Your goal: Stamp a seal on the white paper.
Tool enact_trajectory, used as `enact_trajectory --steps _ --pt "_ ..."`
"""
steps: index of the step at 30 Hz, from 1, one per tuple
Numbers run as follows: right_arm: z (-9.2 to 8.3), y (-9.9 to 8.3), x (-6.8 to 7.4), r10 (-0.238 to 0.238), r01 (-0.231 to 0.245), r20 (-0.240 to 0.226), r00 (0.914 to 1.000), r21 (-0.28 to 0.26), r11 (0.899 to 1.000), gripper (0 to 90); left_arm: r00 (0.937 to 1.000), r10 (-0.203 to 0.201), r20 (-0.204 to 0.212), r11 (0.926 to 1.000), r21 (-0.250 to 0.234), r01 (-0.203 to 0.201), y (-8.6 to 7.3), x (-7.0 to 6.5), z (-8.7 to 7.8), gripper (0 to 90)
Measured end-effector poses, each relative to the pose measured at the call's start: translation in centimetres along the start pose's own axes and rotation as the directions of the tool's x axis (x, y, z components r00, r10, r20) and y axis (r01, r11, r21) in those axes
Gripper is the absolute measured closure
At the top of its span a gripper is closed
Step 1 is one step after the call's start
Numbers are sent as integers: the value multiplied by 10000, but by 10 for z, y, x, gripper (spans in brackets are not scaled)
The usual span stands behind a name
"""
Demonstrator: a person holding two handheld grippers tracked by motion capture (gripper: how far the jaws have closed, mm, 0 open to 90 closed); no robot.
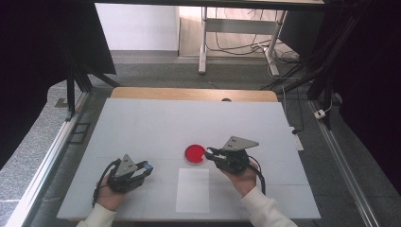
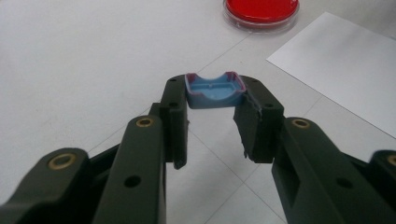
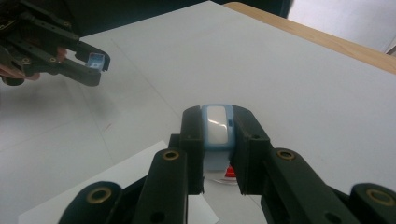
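My left gripper (image 1: 148, 166) rests at the near left of the white table, shut on a small blue cap-like piece (image 2: 215, 91) with a purplish rim, pinched across its sides. My right gripper (image 1: 209, 152) hovers right beside the red round dish (image 1: 195, 154), pointing left. It is shut on a light blue piece with a white face (image 3: 217, 130). The red dish (image 3: 229, 173) peeks out just under those jaws. In the left gripper view the dish (image 2: 260, 9) lies ahead at the top edge. The right gripper view has the left gripper (image 3: 95, 63) at its upper left.
A white sheet of paper (image 1: 193, 190) lies flat near the front edge, between the two hands. The white mat (image 1: 142, 123) covers a wooden table whose far edge (image 1: 194, 93) shows. Dark stands and cables flank the table on the floor.
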State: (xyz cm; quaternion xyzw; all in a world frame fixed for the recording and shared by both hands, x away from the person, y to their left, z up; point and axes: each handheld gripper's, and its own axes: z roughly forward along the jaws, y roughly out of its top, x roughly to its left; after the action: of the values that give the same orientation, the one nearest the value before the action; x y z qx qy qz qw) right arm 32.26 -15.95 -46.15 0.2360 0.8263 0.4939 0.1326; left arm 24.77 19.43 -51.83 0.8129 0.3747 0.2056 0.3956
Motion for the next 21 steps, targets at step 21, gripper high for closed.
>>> enact_trajectory --steps 21 --pt "-1 -10 29 -292 321 -861 9959 327 9989 753 9999 -76 76 10000 -38 76 0 -1 0 649"
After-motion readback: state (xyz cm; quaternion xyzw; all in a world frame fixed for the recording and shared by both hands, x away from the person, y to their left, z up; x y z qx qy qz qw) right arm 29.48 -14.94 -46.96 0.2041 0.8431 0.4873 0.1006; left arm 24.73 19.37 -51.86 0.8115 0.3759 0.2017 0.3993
